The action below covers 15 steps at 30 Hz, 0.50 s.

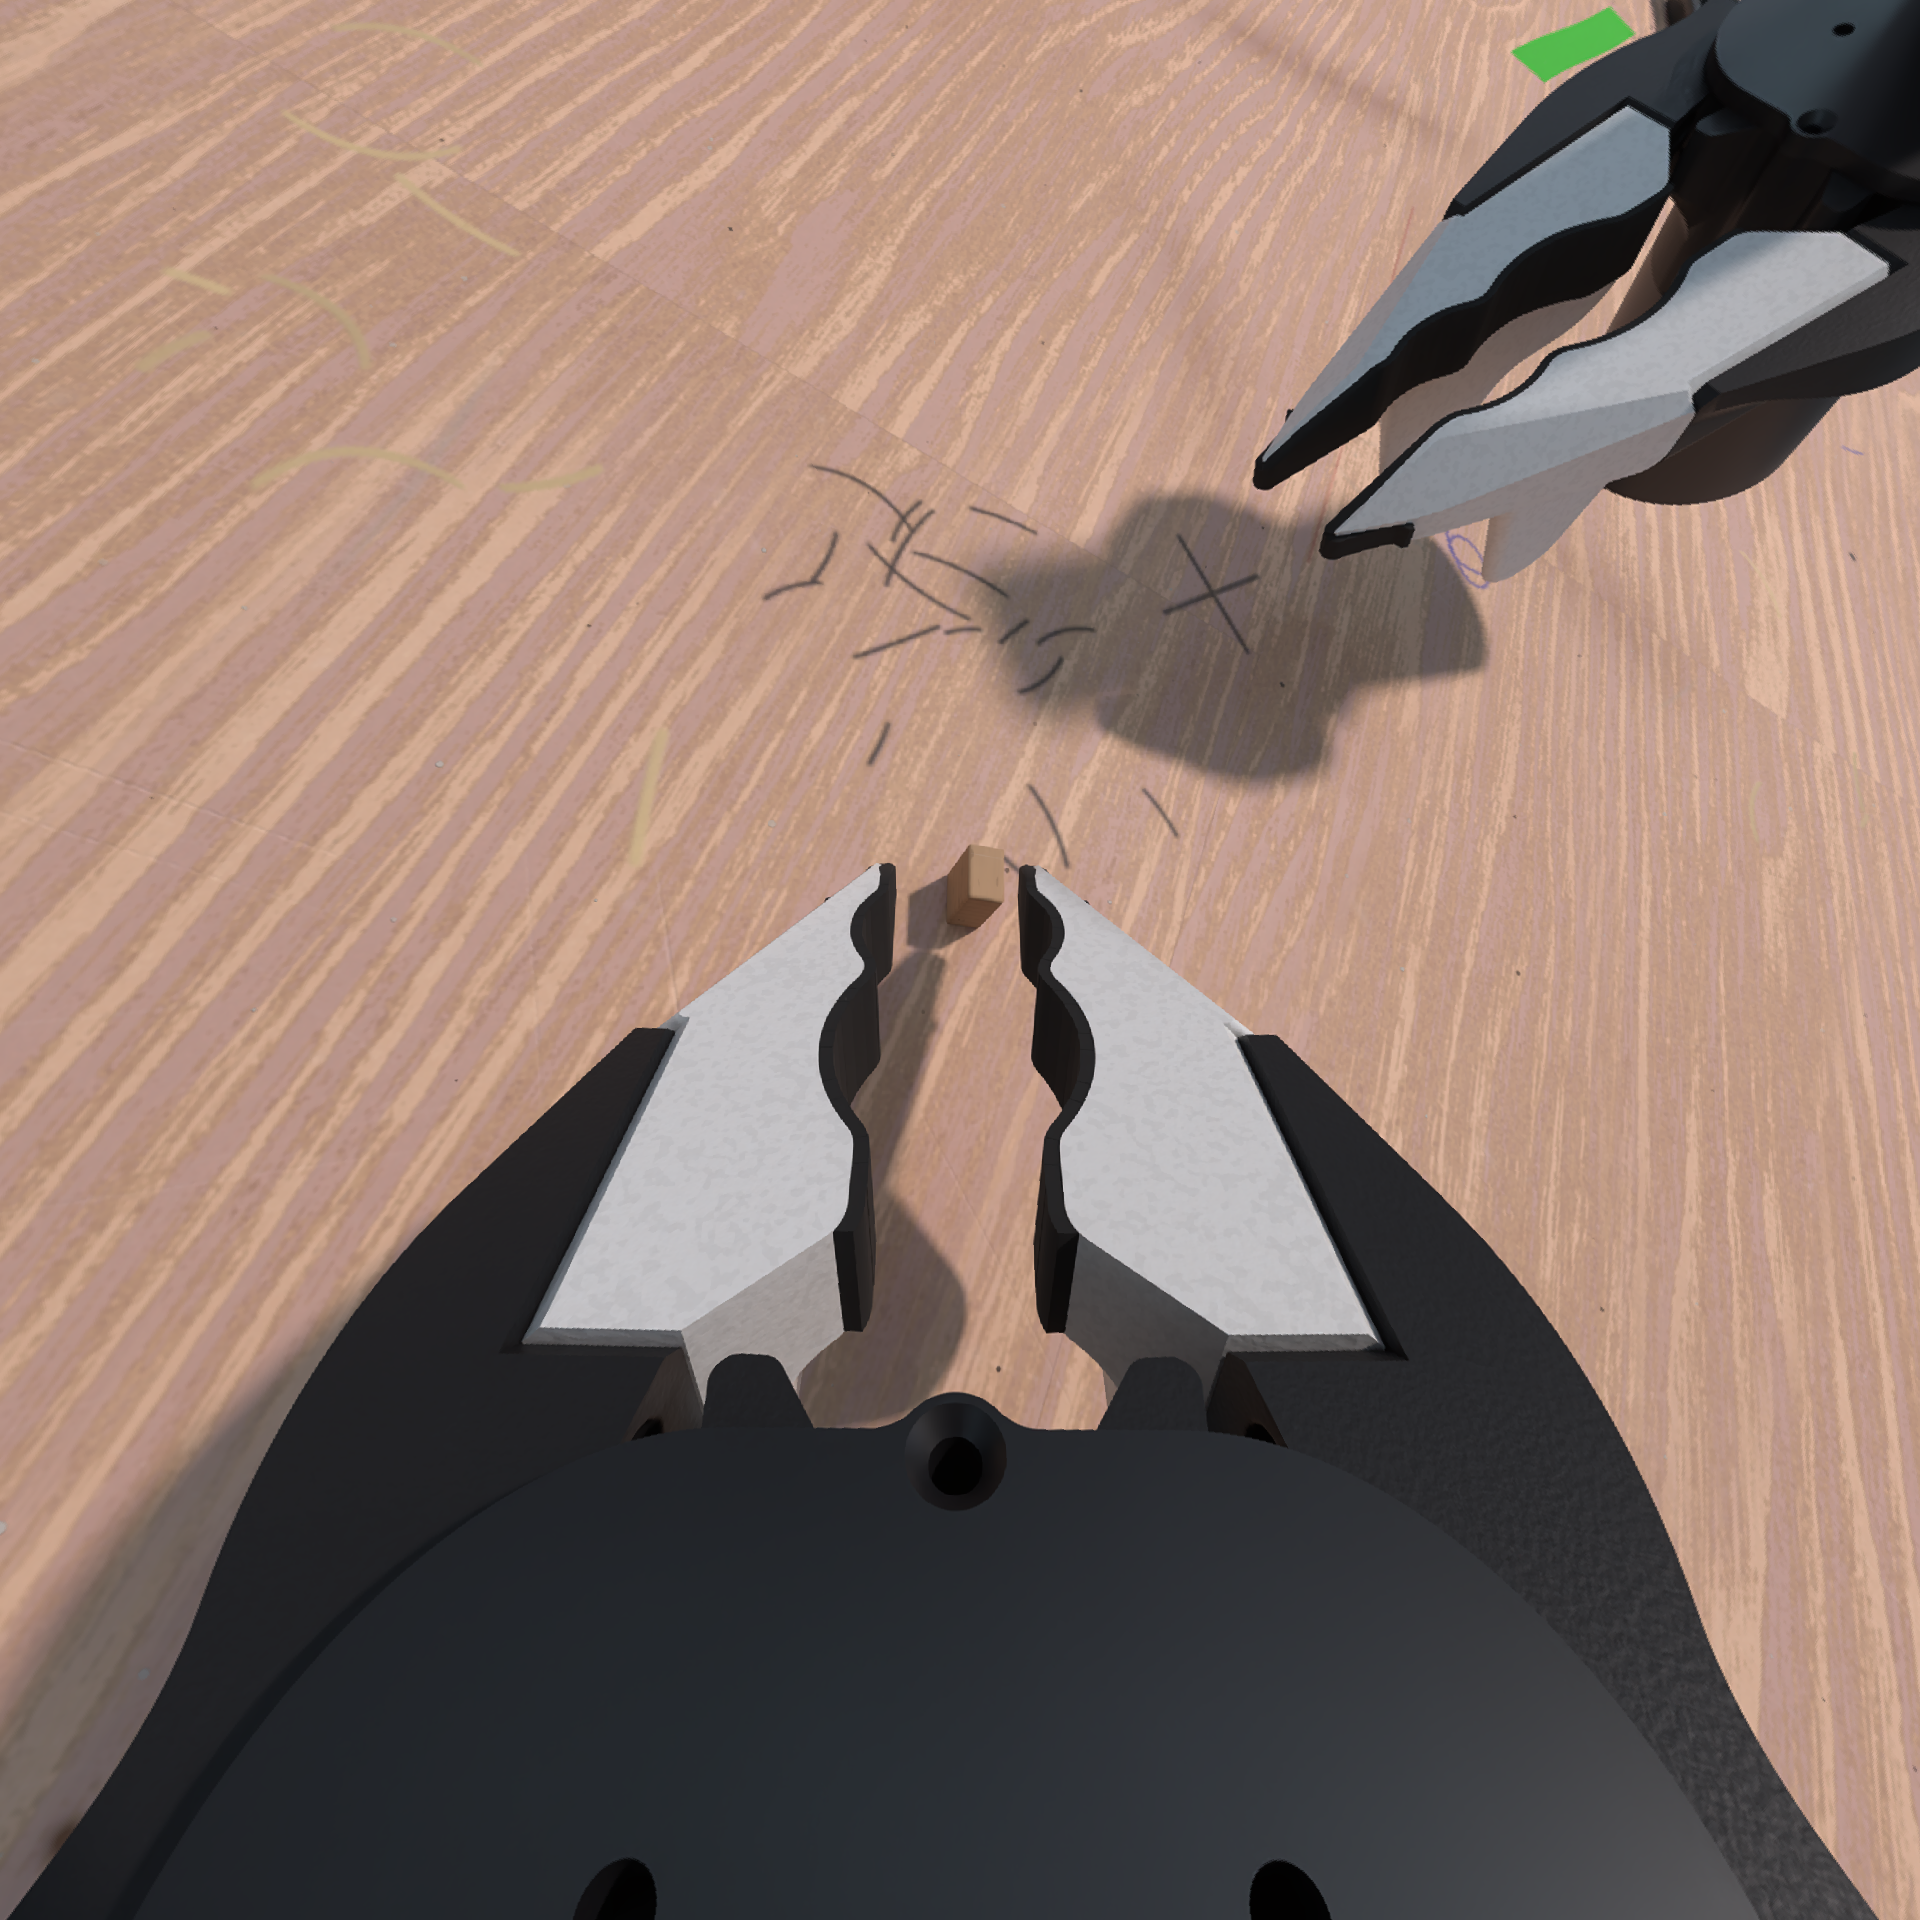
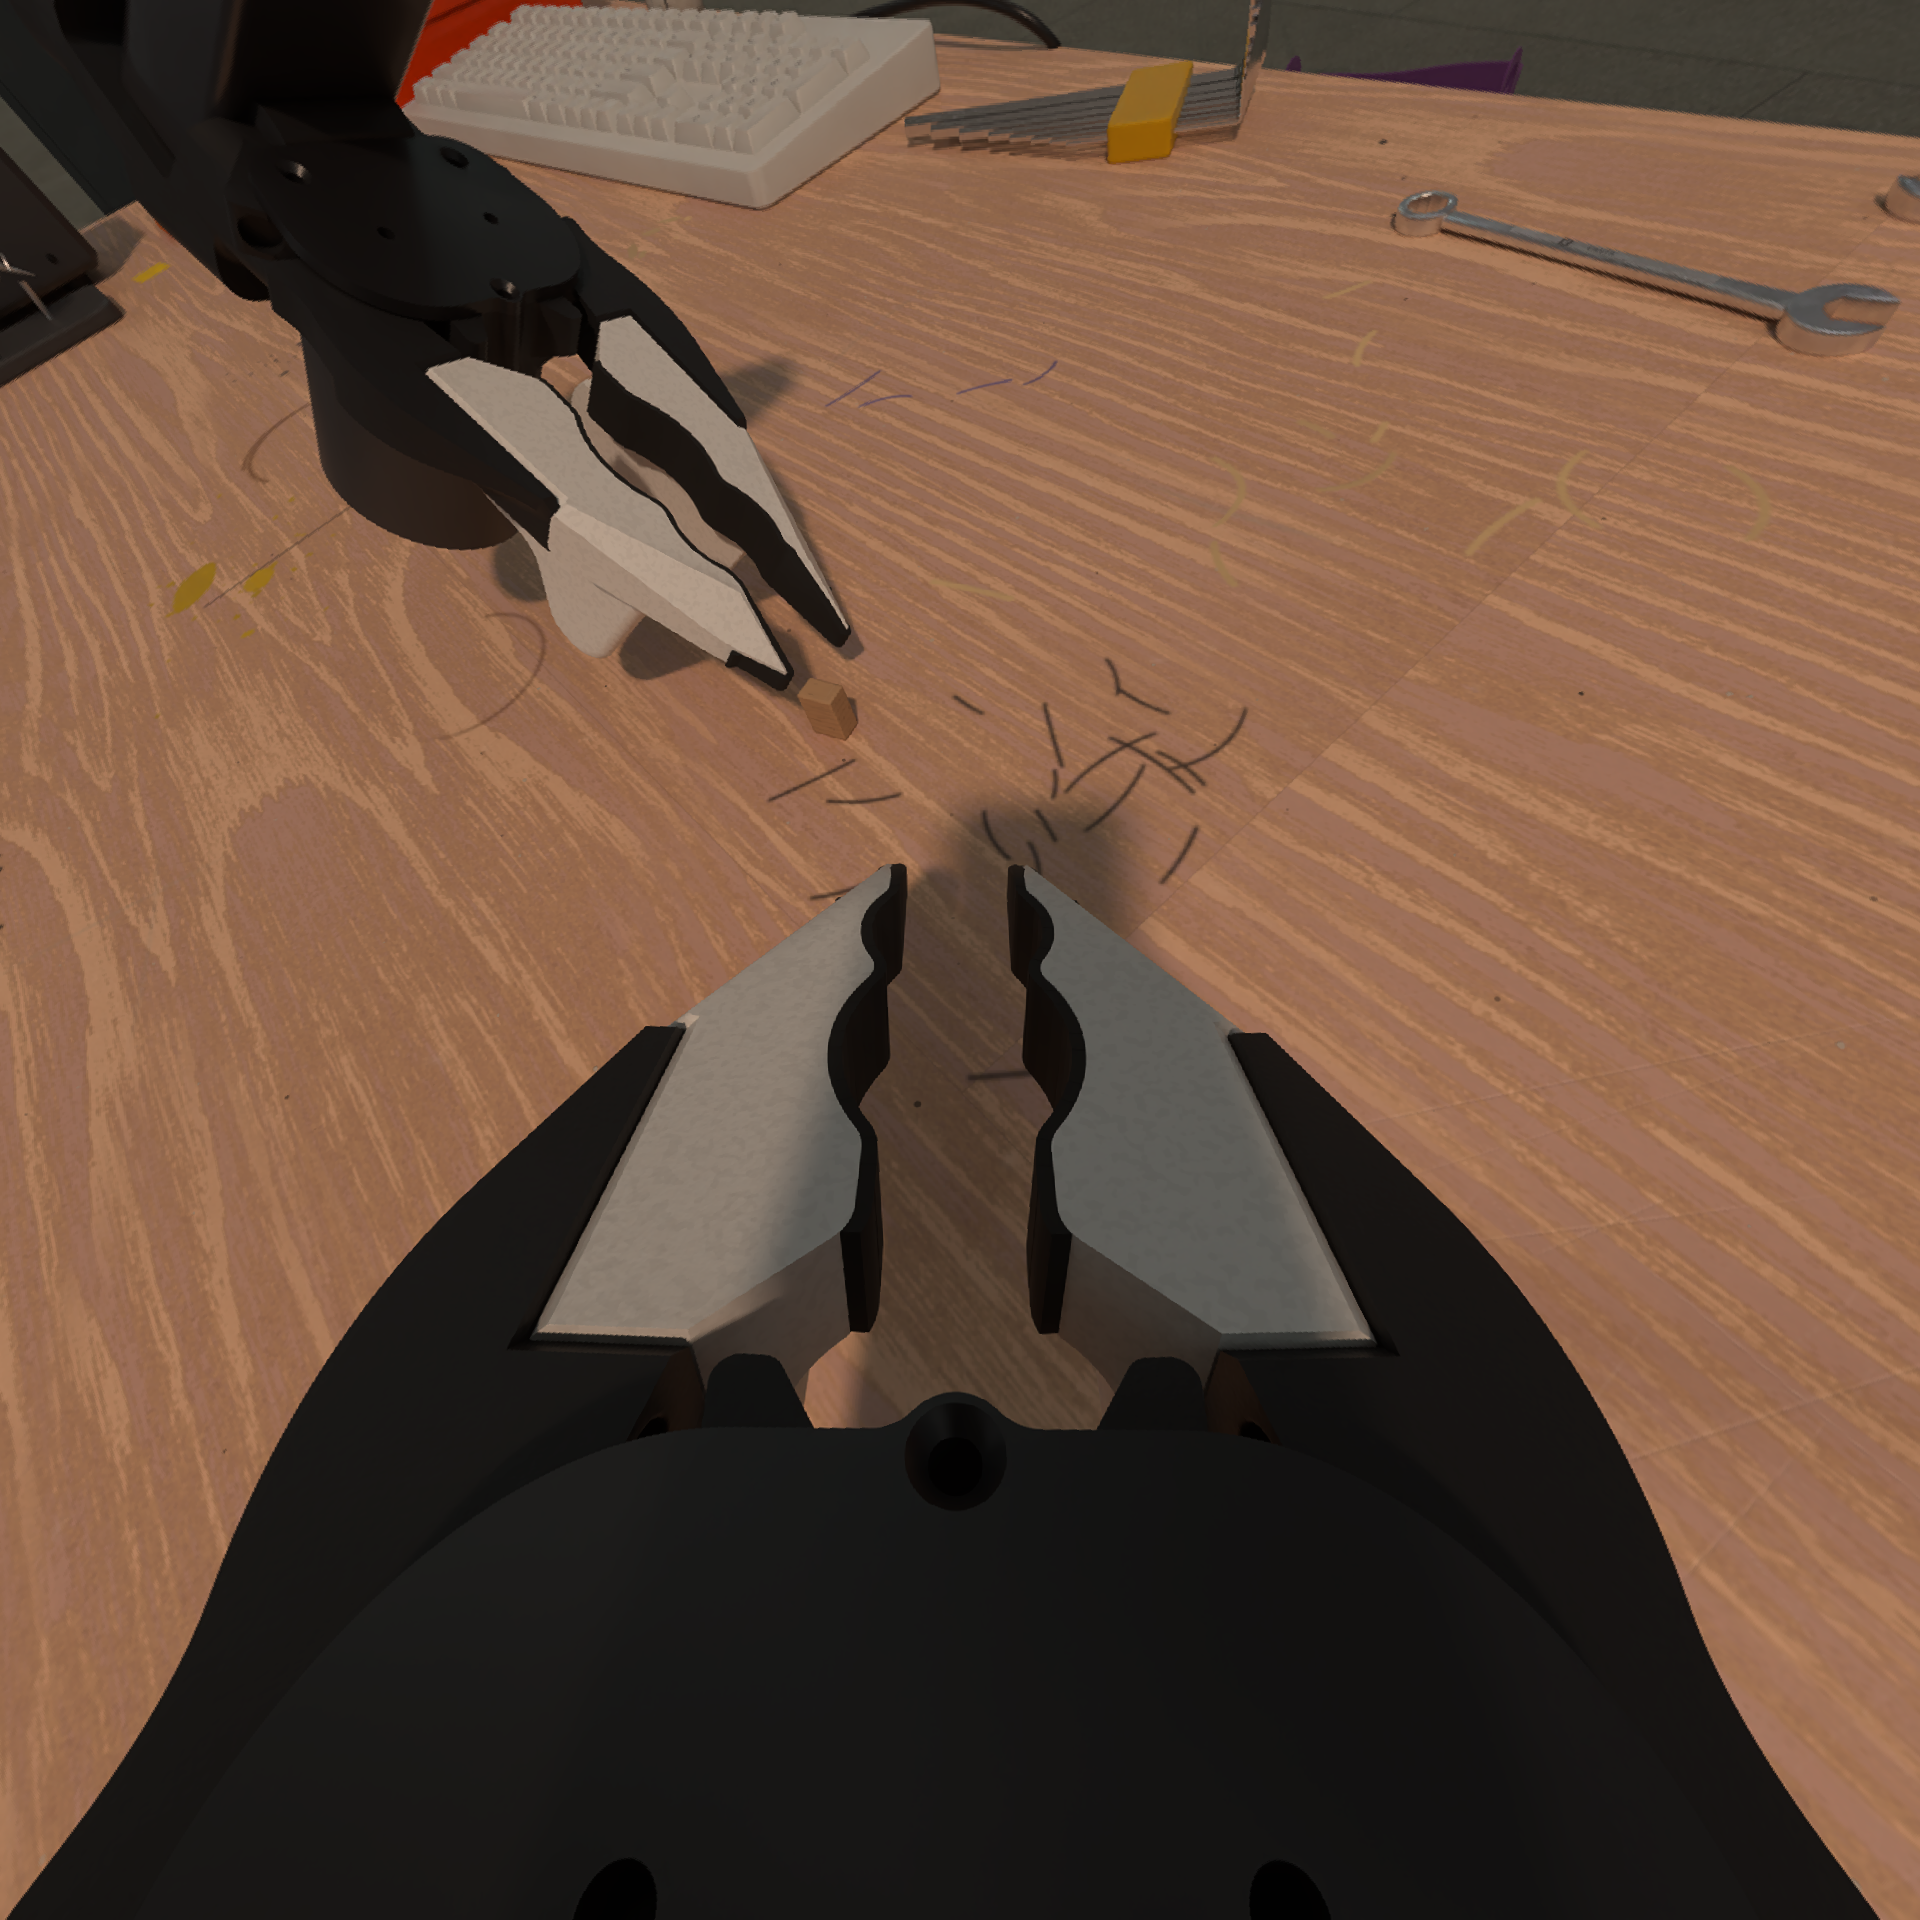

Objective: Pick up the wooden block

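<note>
A small tan wooden block lies on the wood-grain table, just beyond the tips of my left gripper. The left gripper is open and empty, its fingers either side of the line to the block. In the right wrist view the block sits just past the left gripper's tips, apart from them. My right gripper is open and empty, hovering above the table some way from the block. It also shows in the left wrist view at upper right.
At the table's far edge in the right wrist view lie a white keyboard, a set of hex keys with a yellow holder and a silver wrench. Dark pen marks cover the table near the block. A green patch shows far off.
</note>
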Tool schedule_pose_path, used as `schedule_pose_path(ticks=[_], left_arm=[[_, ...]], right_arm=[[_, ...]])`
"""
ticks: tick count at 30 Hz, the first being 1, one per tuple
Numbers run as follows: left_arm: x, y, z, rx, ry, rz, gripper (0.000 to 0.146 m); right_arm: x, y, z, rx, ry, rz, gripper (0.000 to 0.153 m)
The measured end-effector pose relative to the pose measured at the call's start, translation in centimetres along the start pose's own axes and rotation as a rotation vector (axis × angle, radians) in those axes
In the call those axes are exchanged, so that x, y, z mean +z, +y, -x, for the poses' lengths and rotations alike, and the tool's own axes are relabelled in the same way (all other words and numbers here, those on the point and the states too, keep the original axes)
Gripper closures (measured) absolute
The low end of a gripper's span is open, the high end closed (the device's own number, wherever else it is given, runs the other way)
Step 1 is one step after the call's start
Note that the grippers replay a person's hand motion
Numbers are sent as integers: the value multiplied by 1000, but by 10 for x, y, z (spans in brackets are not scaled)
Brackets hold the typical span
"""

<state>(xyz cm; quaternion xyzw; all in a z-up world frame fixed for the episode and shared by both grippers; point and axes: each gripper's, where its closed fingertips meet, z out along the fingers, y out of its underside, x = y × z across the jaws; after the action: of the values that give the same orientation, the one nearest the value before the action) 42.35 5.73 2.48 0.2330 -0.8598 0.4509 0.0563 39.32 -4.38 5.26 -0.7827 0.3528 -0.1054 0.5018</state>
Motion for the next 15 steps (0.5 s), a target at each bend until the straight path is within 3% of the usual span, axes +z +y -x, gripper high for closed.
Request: schedule_pose_path(ticks=[15], left_arm=[[6,2,-2,33,-25,31,119]], right_arm=[[3,4,-3,12,1,18,133]])
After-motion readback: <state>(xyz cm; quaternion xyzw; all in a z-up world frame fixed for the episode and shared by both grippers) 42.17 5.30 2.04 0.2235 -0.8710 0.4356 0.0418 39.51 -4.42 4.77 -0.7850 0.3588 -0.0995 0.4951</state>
